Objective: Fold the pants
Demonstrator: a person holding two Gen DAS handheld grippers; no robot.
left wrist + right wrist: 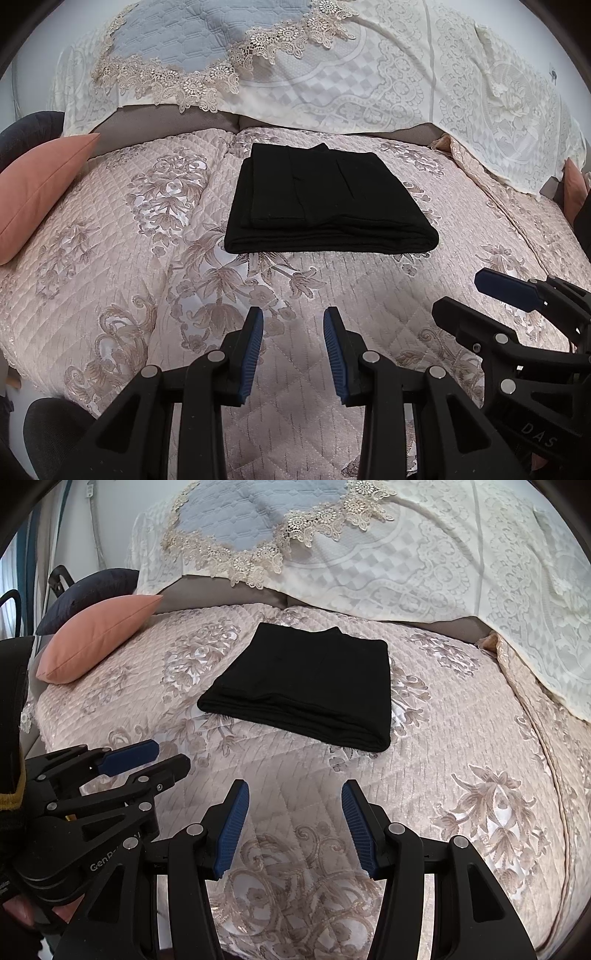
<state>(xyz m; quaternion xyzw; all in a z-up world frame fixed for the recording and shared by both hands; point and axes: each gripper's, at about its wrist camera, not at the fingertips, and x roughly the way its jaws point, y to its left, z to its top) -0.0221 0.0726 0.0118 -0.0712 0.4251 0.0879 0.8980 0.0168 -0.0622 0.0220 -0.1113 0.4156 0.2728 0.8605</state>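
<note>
A: Where are the pants?

B: The black pants lie folded into a flat rectangle on the quilted pink bedspread, towards the back of the seat, just in front of the white lace cover draped over the backrest. Several layers show stacked along the near edge.

A: And the grippers?

B: The left gripper hangs over bare bedspread, well short of the pants. Its blue pads stand apart with nothing between them. The right gripper is beside it, also above the bedspread and clear of the pants, its jaws spread somewhat wider and likewise empty.

A: Does either touch the cloth?

B: No. Both are apart from the pants; only floral quilting shows in each gap.

A: Anything else around?

B: A salmon-pink cushion rests at the left end of the seat, with a dark cushion behind it. From each wrist view the other gripper shows at the edge.
</note>
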